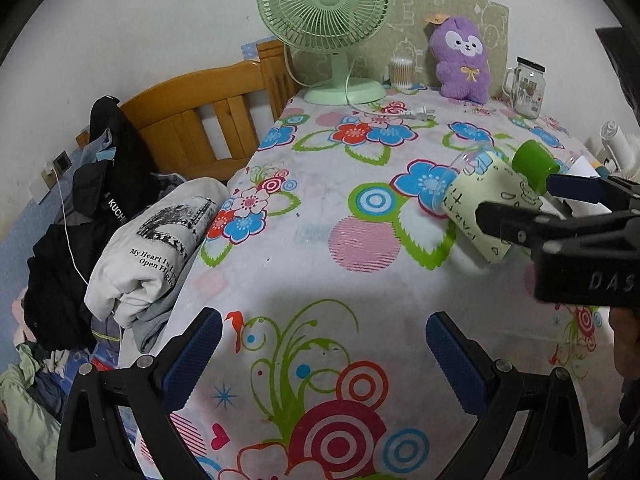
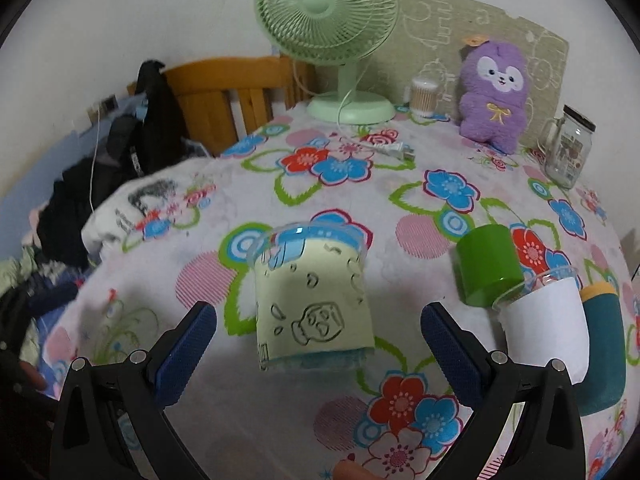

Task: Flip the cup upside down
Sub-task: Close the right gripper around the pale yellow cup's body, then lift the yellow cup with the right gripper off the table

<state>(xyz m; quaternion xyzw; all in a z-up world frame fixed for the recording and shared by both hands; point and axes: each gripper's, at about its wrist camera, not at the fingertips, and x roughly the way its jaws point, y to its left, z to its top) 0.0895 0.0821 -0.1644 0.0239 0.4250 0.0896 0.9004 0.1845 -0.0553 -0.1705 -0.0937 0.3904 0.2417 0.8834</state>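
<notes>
So the bench (image 2: 320, 184) has a loud floral cloth, with a mint green fan (image 2: 327, 12) at 12 o'clock and its plug (image 2: 394, 150) lying loose in front. Purple plush (image 2: 494, 96) and a cotton swab jar (image 2: 424, 94) sit at 1, glass mason mug (image 2: 568, 146) at 2. A green cup (image 2: 488, 264), white cup (image 2: 546, 328) and teal cup (image 2: 604, 344) cluster at 3. Clothes pile (image 1: 72, 240) at 9.

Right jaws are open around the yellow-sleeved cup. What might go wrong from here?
The cup is tilted and ungripped between the right gripper's open jaws; it may roll on the floral cloth.
The green cup and white cup sit close beside the right jaw; closing or turning may knock them.
</notes>
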